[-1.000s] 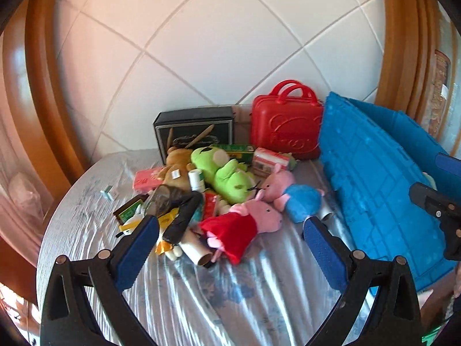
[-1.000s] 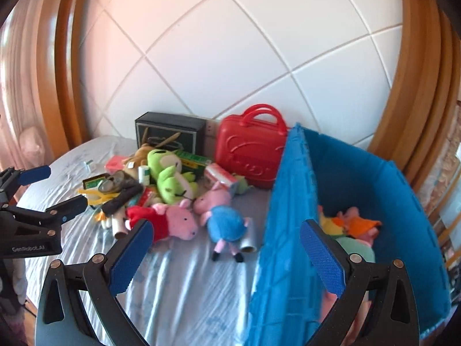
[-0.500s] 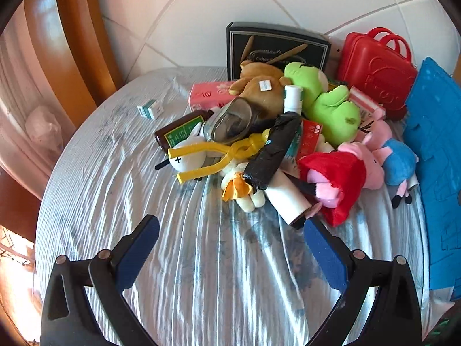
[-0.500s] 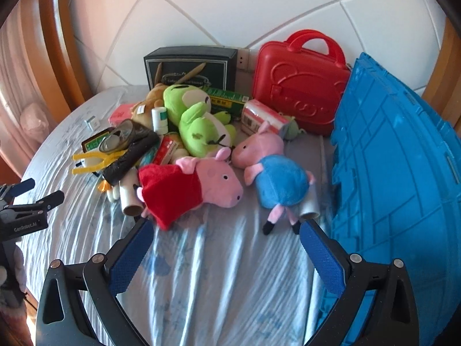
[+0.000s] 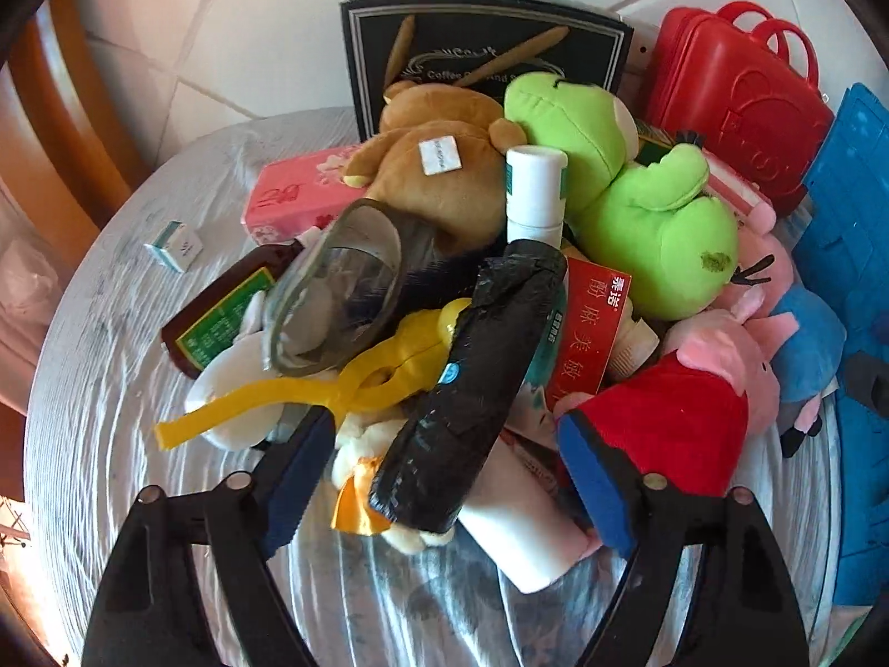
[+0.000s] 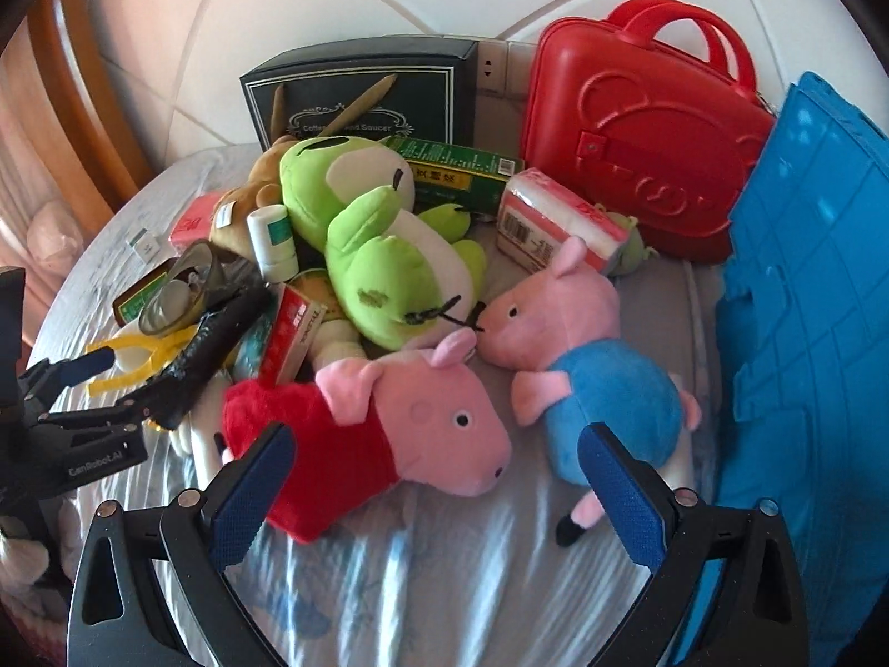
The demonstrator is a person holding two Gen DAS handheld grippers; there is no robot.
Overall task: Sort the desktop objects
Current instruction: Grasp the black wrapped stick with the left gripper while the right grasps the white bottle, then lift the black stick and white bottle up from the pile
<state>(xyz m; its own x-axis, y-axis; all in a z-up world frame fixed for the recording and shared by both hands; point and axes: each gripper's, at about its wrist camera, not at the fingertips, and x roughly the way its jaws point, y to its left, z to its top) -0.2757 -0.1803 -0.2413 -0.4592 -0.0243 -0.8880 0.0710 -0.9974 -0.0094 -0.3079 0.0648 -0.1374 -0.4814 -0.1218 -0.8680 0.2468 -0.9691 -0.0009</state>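
Observation:
A pile of toys and packages lies on a round table with a pale cloth (image 5: 111, 389). My left gripper (image 5: 450, 489) is open, its pads either side of a black folded umbrella (image 5: 478, 378) and a white tube (image 5: 522, 544). My right gripper (image 6: 439, 494) is open, straddling the red-dress pig plush (image 6: 400, 433), with the blue-shirt pig plush (image 6: 600, 389) at its right pad. A green frog plush (image 6: 383, 255), a brown bear plush (image 5: 433, 178) and yellow tongs (image 5: 311, 394) lie in the pile. The left gripper also shows in the right wrist view (image 6: 83, 389).
A blue crate (image 6: 811, 333) stands at the right. A red case (image 6: 639, 128) and a black box (image 6: 361, 94) lean on the tiled wall behind. A pink tissue pack (image 5: 294, 194), brown bottle (image 5: 216, 311), goggles (image 5: 339, 289) and small box (image 5: 175, 244) lie at left.
Both grippers have moved forward and down into the pile. The left one now straddles the umbrella and the right one straddles the red-dress pig. Both stay open.

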